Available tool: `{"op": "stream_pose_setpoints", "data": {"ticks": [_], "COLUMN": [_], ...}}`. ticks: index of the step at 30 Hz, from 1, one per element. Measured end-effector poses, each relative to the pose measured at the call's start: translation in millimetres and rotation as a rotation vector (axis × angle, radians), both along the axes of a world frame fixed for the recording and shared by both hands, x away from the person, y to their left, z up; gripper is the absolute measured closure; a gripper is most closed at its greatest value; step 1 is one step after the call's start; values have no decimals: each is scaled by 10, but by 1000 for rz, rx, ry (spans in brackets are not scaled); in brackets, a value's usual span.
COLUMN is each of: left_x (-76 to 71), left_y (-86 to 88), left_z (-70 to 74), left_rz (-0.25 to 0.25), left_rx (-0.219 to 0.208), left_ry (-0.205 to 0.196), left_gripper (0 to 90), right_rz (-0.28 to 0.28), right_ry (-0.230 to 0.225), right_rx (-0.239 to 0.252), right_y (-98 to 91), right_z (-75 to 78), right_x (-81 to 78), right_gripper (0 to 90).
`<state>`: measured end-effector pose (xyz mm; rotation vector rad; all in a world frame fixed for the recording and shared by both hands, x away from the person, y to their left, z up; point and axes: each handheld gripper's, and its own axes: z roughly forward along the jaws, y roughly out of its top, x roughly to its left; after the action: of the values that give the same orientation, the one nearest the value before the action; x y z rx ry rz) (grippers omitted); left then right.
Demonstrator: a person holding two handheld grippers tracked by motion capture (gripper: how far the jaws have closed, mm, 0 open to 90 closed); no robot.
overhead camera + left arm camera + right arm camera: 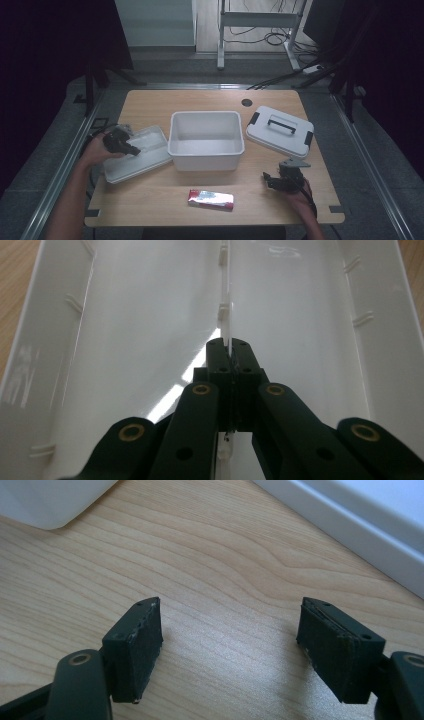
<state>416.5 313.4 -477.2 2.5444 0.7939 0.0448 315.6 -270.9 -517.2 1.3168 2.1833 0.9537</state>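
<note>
Table: one wooden table (150, 102), pale grain, rounded corners, with a round dark grommet hole (247, 102) near the far edge.
Bin: one white plastic bin (206, 141), rectangular with rounded corners and smooth walls, at the table's centre.
Lid: one white lid (279, 131) with a dark handle and dark side clips, lying just right of the bin, apart from it.
Tray: one shallow white plastic tray (134, 153), glossy, just left of the bin; a thin upright divider rib (226, 300) runs down its middle.
Packet: one flat red-and-white packet (210, 198) on the near part of the table, in front of the bin.
Left gripper: left gripper (132, 149) is over the tray; its black jaws are clenched on the divider rib.
Right gripper: right gripper (266, 180) sits low over bare wood at the near right, jaws spread wide with nothing between them.
Pads: the right gripper view shows dark, worn, rectangular pads (137, 647).
View difference: the left gripper view shows the rib and small ribbed stubs on the tray's walls, which the high view does not resolve; the right gripper view shows wood grain and two white plastic edges at its upper corners.
</note>
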Motion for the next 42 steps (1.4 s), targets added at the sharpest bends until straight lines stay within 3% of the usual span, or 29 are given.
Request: {"op": "stream_pose_setpoints", "data": {"ticks": [6,11,18,20,24,31,42], "left_x": [-5,-16,-30,-36,-51,-57,-47], "left_y": [-41,-26,1,13,11,-7,-29], "left_z": [-72,-108,-139,-141,-138,-114,-64], "left_rz": [-16,-4,13,17,25,35,29], "left_rx": [28,1,-2,3,8,13,3], "left_ry": [4,4,-17,-16,-21,-34,-34], "left_gripper": [889,868,646,623,564,501,476], "right_rz": [-2,-3,11,25,69,217,320], "right_ry": [-1,0,1,-1,-18,-37,-9], "right_rx": [-1,-1,-9,-12,17,34,36], "right_y": [2,3,16,32,61,228,442], "right_z": [0,0,10,36,140,390,515], "right_x": [2,4,-8,-19,-44,-144,-174], "right_gripper": [250,249,248,250,280,300,310]}}
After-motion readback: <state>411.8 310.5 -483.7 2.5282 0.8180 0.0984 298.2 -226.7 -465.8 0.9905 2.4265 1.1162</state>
